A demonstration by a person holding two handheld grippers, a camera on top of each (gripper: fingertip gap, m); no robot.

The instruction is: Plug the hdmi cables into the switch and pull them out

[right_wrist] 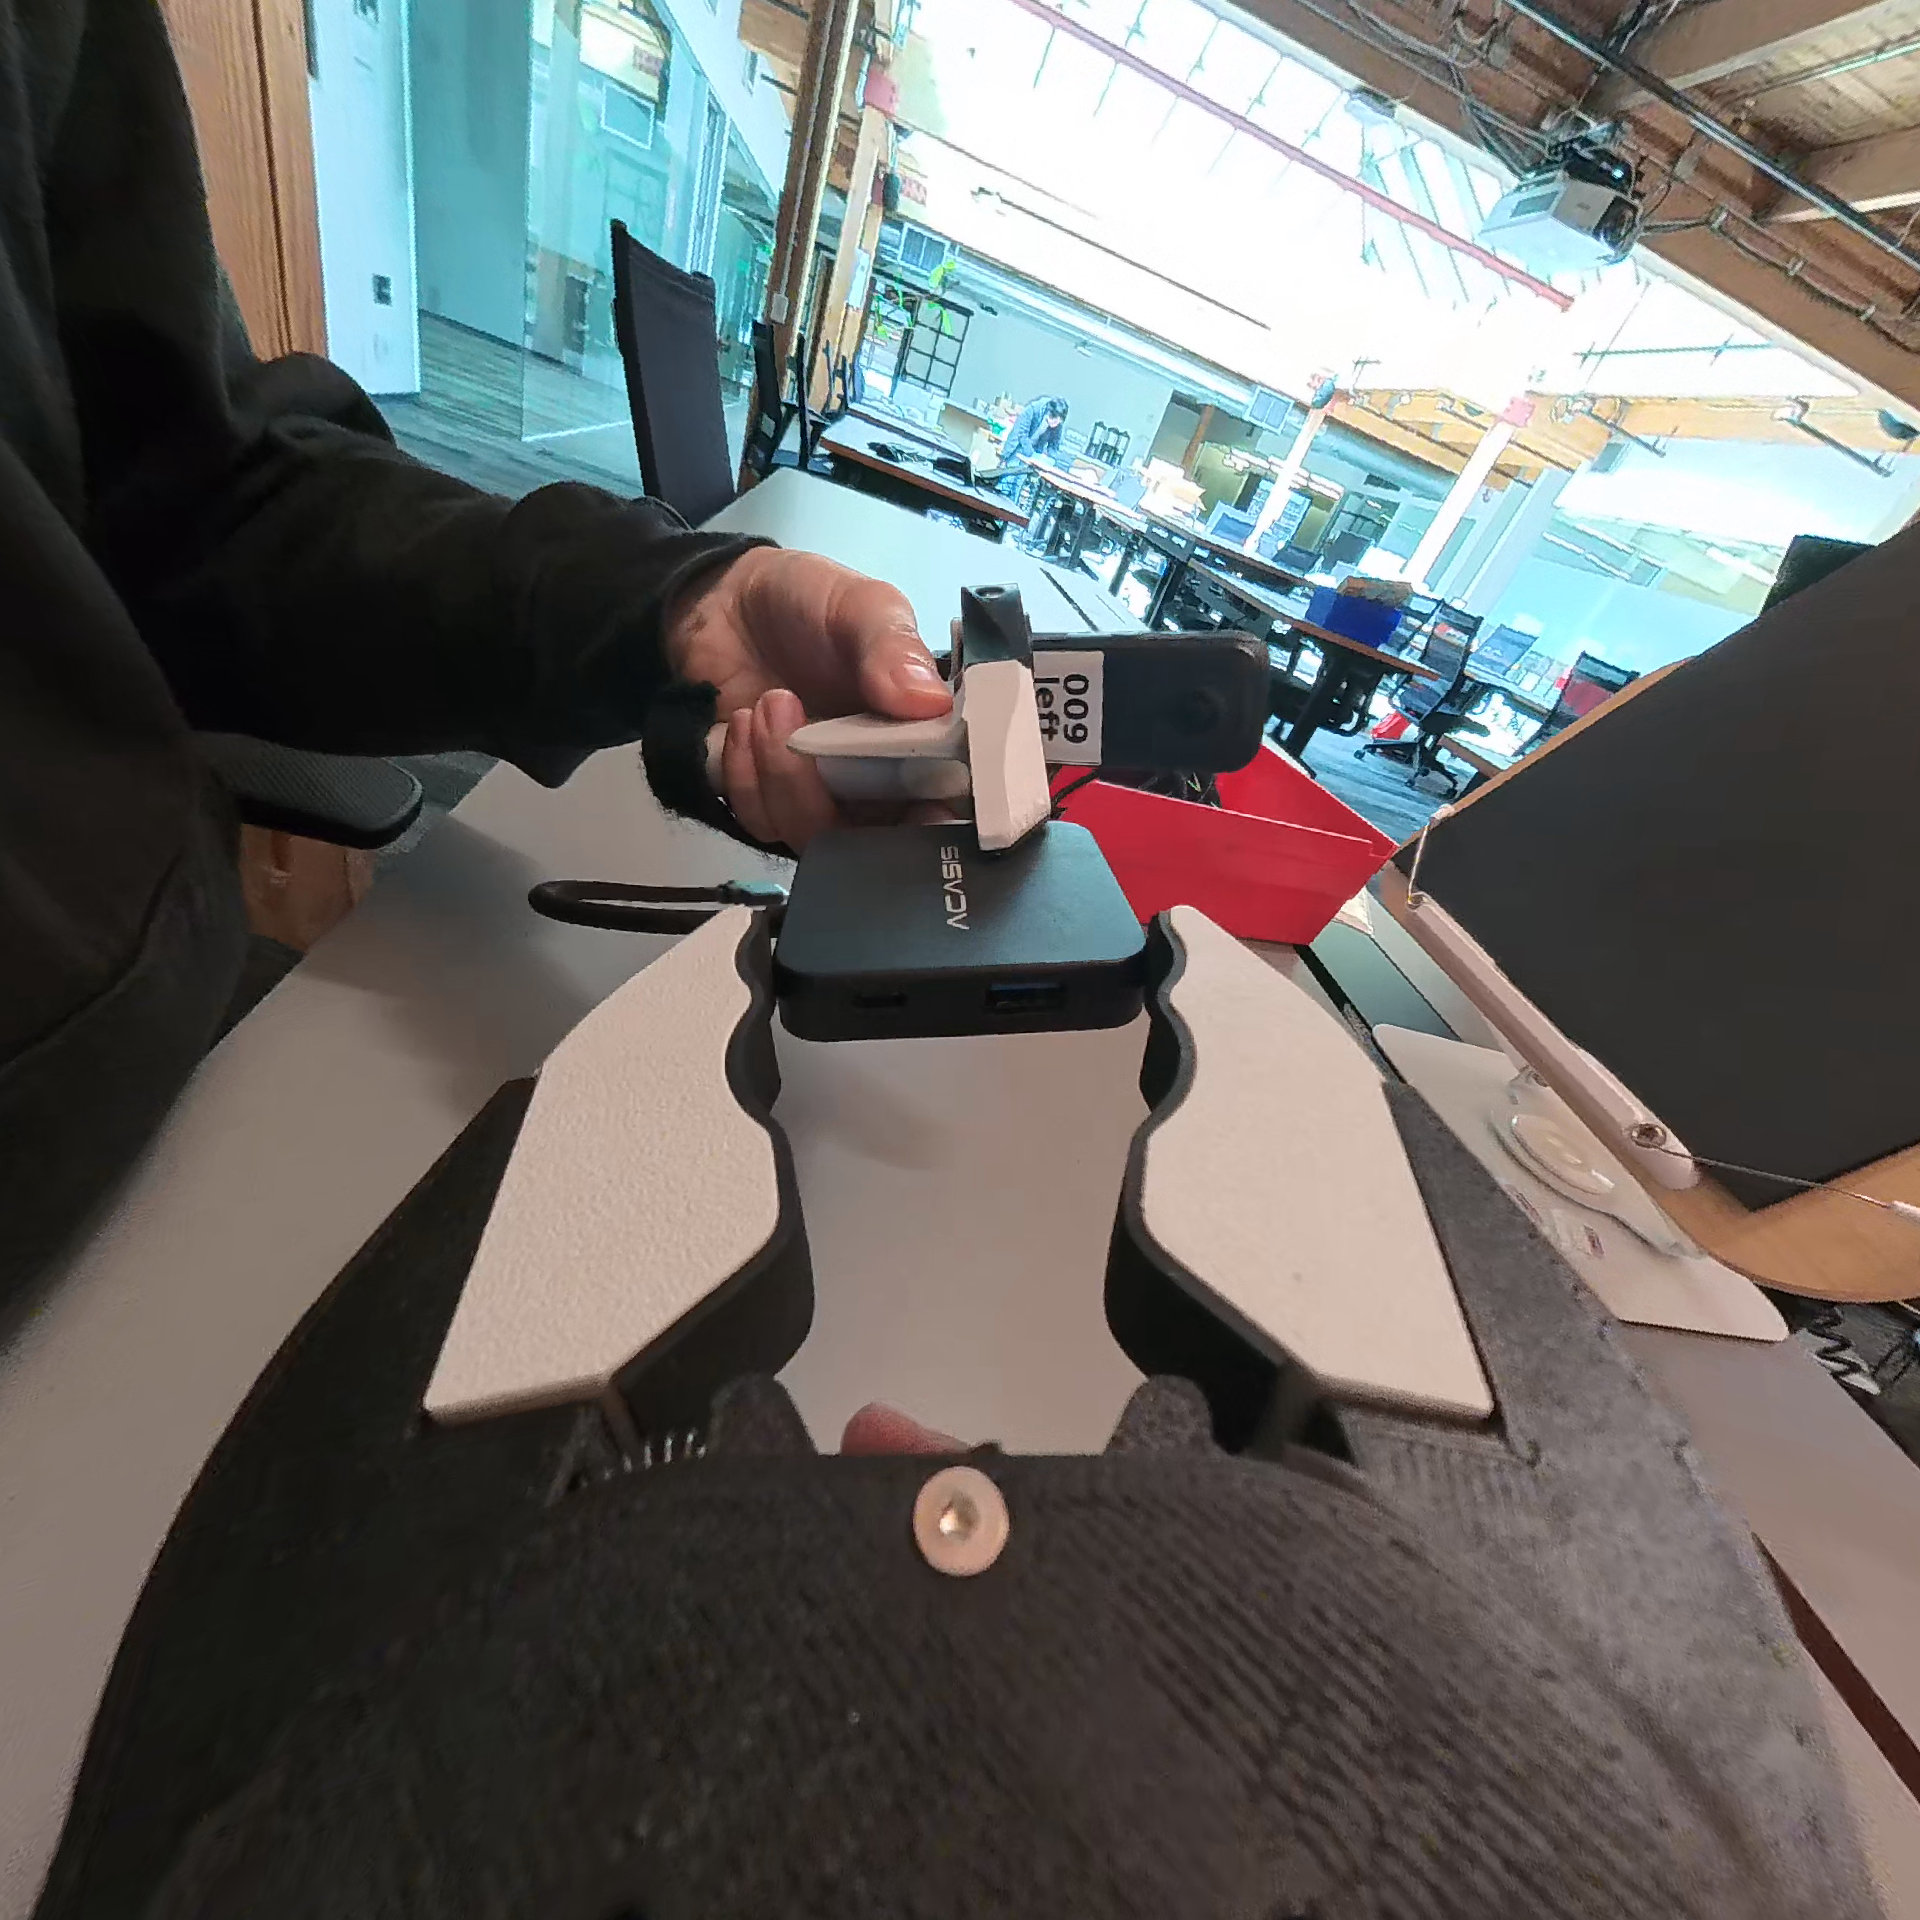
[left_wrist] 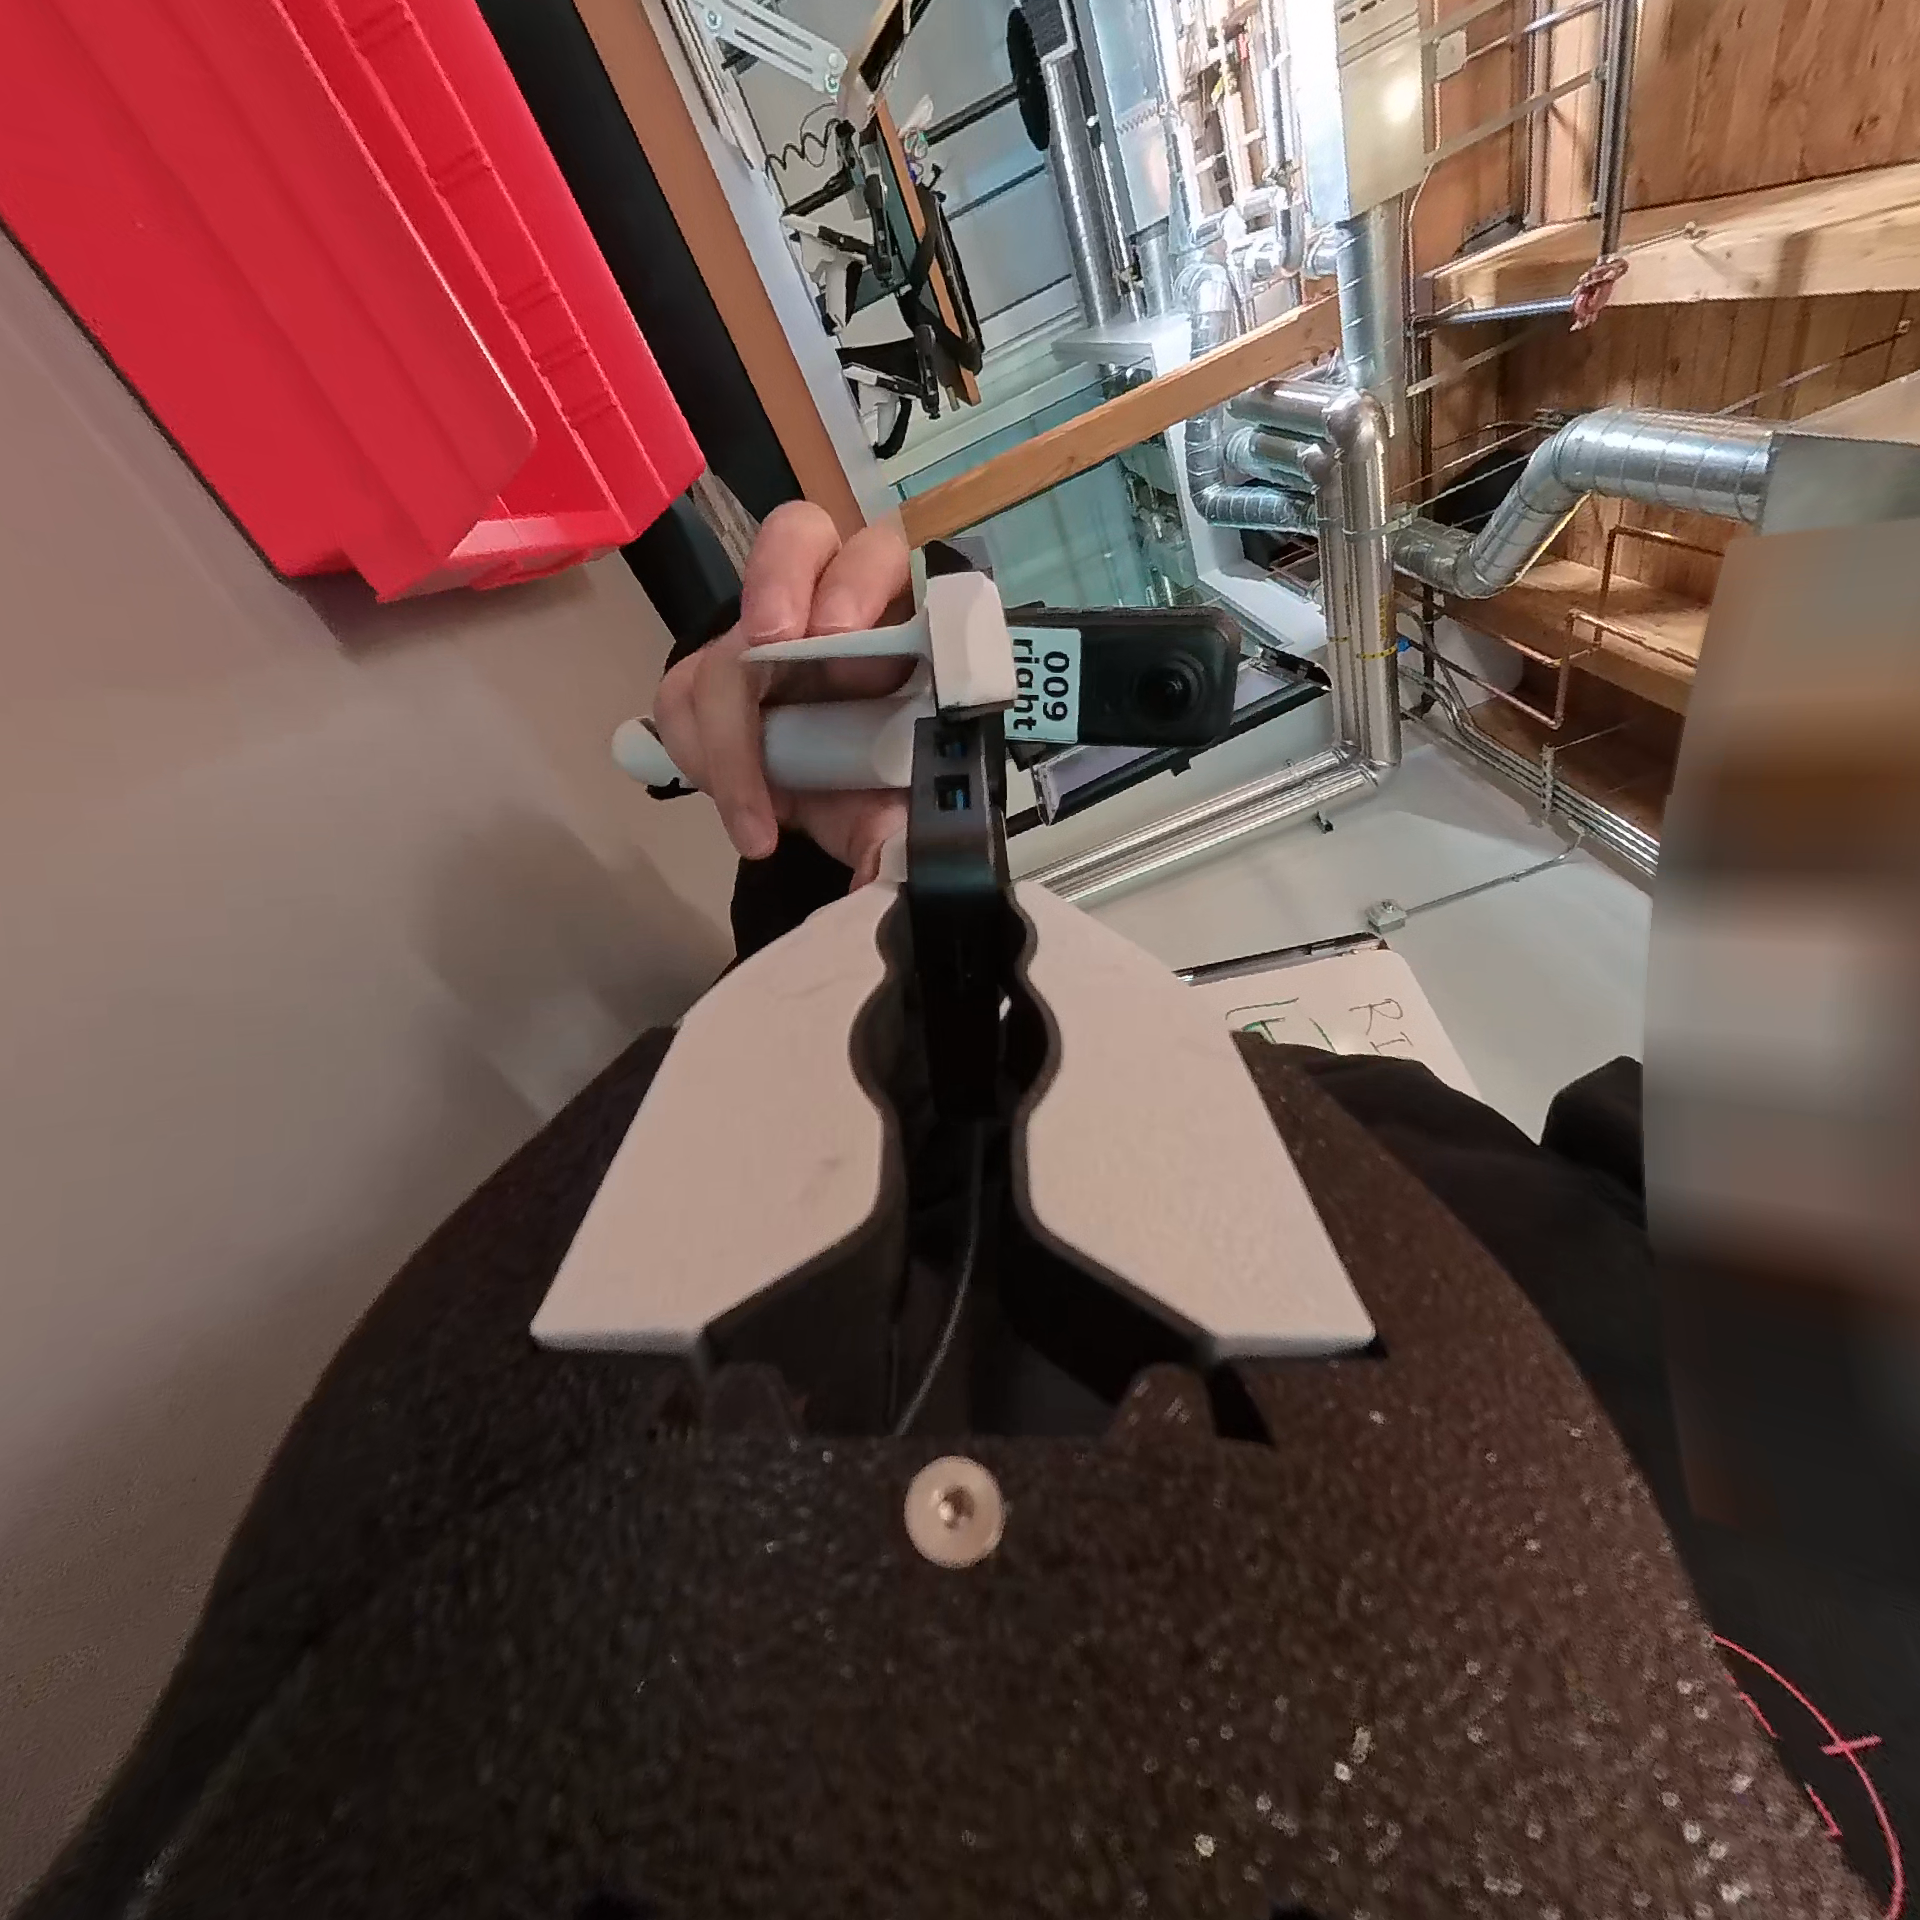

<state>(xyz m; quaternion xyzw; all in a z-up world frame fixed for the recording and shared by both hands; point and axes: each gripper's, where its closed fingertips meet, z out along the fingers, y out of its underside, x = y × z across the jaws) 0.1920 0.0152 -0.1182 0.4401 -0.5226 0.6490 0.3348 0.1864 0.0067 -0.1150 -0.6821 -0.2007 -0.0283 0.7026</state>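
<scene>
The black switch (right_wrist: 935, 914), a flat square box with ports on its near edge, is held above the white table (right_wrist: 312, 1039). My left gripper (left_wrist: 956, 894) is shut on the switch (left_wrist: 954, 831), pinching its flat faces; it shows in the right wrist view (right_wrist: 997, 769) on top of the box. My right gripper (right_wrist: 961, 935) is spread wide with its fingertips (right_wrist: 764, 935) against the switch's two side edges; it shows in the left wrist view (left_wrist: 966, 655). A short black cable (right_wrist: 644, 899) trails from the switch's left side. No HDMI plug is seen in its ports.
A red bin (right_wrist: 1226, 842) stands on the table just behind the switch and fills the upper left of the left wrist view (left_wrist: 312, 260). A black panel on a white stand (right_wrist: 1662, 935) leans at the right. A person's dark sleeve (right_wrist: 364, 623) reaches in from the left.
</scene>
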